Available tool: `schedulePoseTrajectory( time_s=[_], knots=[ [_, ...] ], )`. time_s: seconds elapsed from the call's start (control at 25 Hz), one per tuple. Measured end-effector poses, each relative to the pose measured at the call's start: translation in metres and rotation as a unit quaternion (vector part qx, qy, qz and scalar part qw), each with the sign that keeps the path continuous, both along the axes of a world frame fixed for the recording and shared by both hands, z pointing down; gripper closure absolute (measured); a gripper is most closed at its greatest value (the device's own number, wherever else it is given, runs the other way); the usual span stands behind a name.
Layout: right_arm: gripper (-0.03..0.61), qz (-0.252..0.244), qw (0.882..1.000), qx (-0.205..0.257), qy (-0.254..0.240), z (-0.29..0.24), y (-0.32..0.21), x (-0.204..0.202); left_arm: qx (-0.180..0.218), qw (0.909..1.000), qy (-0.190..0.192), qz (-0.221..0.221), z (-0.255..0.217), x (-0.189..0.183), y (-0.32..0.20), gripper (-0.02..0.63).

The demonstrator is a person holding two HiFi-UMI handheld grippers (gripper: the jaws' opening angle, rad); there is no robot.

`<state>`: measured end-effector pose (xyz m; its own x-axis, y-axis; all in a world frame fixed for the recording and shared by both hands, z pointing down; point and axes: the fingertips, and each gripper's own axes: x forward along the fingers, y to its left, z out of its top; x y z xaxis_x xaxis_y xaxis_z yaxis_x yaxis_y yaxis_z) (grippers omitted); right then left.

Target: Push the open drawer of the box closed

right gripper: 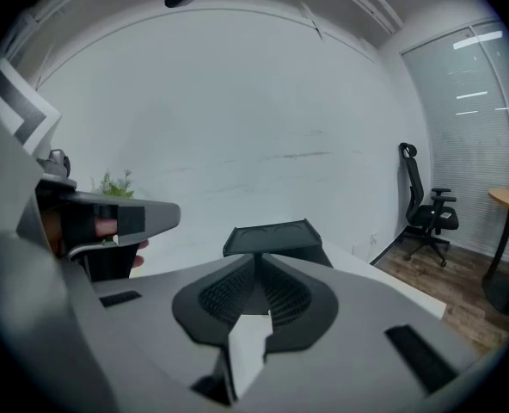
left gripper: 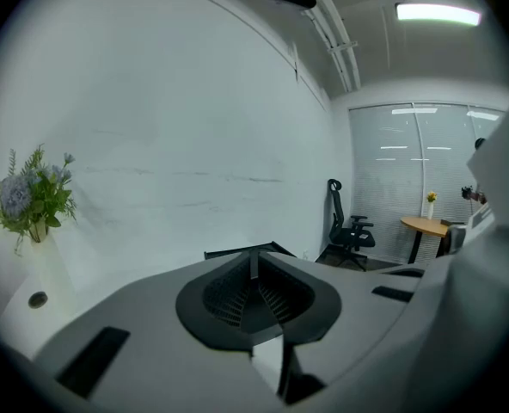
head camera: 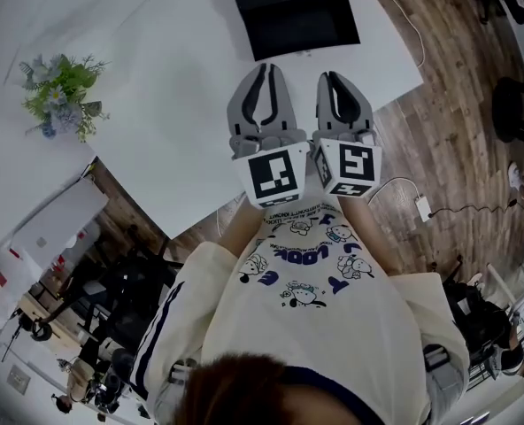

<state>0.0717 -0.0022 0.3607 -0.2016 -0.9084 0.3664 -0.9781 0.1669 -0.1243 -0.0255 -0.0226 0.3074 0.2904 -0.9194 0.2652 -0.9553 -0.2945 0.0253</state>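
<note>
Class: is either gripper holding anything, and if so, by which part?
Nothing is held. The left gripper and the right gripper both have their jaws closed together and empty, short of the black box on the table.

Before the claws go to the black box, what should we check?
1. Left claw shut and empty: ok.
2. Right claw shut and empty: ok.
3. Box straight ahead of both claws: ok.
4. Table bare between claws and box: ok.
5. Plant far off to the side: ok.
6. How far the box's front sticks out: cannot tell.
</note>
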Motion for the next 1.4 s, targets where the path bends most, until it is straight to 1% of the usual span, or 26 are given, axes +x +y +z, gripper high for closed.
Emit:
schedulePoseTrajectory(
  time_s=[0.24, 0.44, 0.64, 0.76, 0.8, 0.84, 1.08, 1.4],
  knots=[
    [0.532, -0.02, 0.999, -0.027, 0.006, 0.023, -0.018, 0.001, -0.014, 0.9999, -0.006, 0.001, 0.015, 0.011, -0.019, 0.577],
    [0.531, -0.031, 0.998, -0.051, 0.008, 0.04, -0.03, 0.001, -0.021, 0.9997, 0.003, 0.01, 0.026, 0.018, -0.027, 0.577],
    [0.529, -0.05, 0.996, -0.071, 0.011, 0.058, -0.036, -0.001, -0.035, 0.9994, 0.004, 0.005, 0.042, 0.022, -0.03, 0.577],
    [0.524, -0.059, 0.995, -0.082, 0.013, 0.068, -0.039, -0.003, -0.043, 0.9991, 0.001, 0.004, 0.05, 0.022, -0.032, 0.577],
    [0.497, -0.062, 0.994, -0.086, 0.013, 0.071, -0.039, -0.004, -0.045, 0.999, -0.001, 0.003, 0.053, 0.022, -0.033, 0.577],
    [0.483, -0.064, 0.994, -0.09, 0.012, 0.073, -0.04, -0.004, -0.046, 0.999, -0.001, 0.001, 0.055, 0.022, -0.034, 0.577],
    [0.482, -0.069, 0.992, -0.105, 0.008, 0.087, -0.044, -0.006, -0.055, 0.9984, 0.002, -0.015, 0.064, 0.016, -0.038, 0.577],
    [0.472, -0.071, 0.988, -0.135, 0.014, 0.114, -0.047, -0.004, -0.064, 0.9978, -0.007, -0.02, 0.071, 0.012, -0.043, 0.577]
  ],
)
